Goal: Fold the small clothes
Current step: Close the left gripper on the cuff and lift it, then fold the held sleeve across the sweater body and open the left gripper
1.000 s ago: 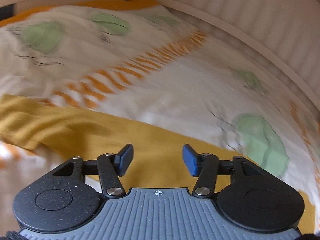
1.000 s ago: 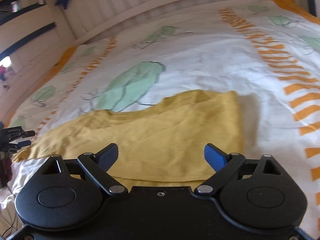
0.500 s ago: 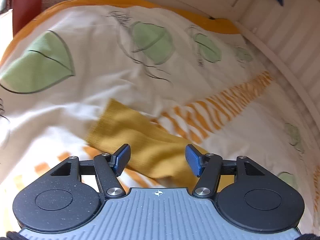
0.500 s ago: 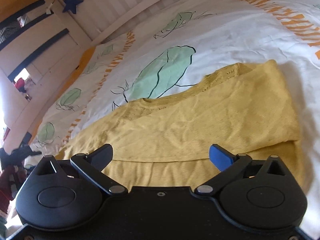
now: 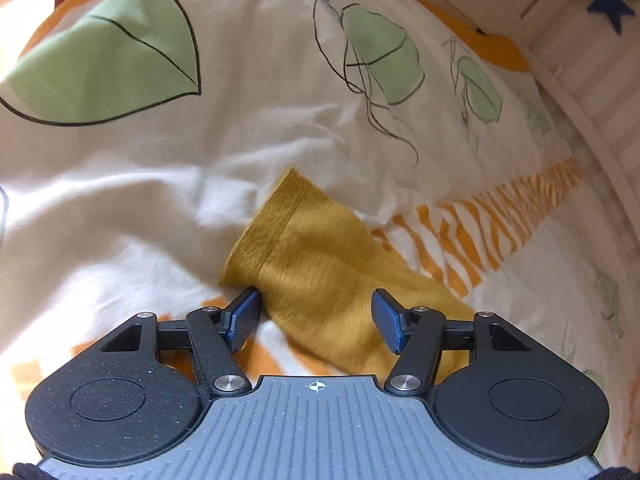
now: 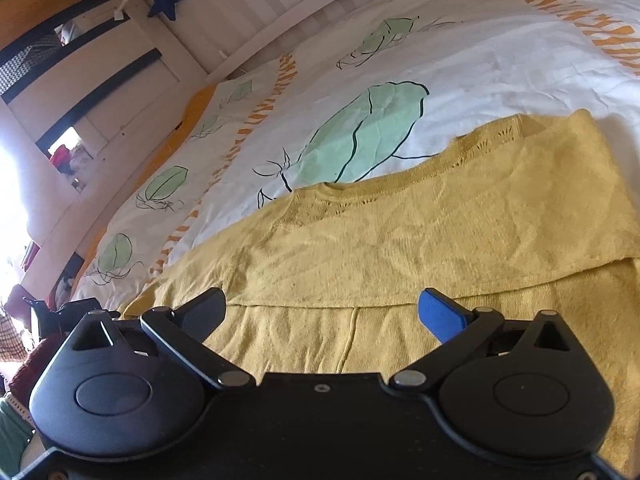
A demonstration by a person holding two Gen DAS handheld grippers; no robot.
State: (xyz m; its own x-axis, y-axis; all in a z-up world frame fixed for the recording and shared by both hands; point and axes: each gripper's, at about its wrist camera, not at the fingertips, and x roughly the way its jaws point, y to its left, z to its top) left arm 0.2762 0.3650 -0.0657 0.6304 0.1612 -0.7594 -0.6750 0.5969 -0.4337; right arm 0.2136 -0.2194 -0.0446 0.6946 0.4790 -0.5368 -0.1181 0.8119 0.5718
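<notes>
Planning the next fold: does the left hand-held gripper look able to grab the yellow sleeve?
Probably yes: the left hand-held gripper is open, the sleeve lies between its fingers, nothing covers it.

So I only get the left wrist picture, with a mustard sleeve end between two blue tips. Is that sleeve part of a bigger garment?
Observer: Yes. The right wrist view shows a yellow sweater spread on the leaf-print duvet, its neckline towards the far side.
Operator: Is any of it folded already?
Observer: One side is laid over the body; the fold's edge runs across, just ahead of the right tool.
Operator: Is that tool holding it?
Observer: No, its jaws stand wide open above the fabric. The left tool is open too, straddling the sleeve.
</notes>
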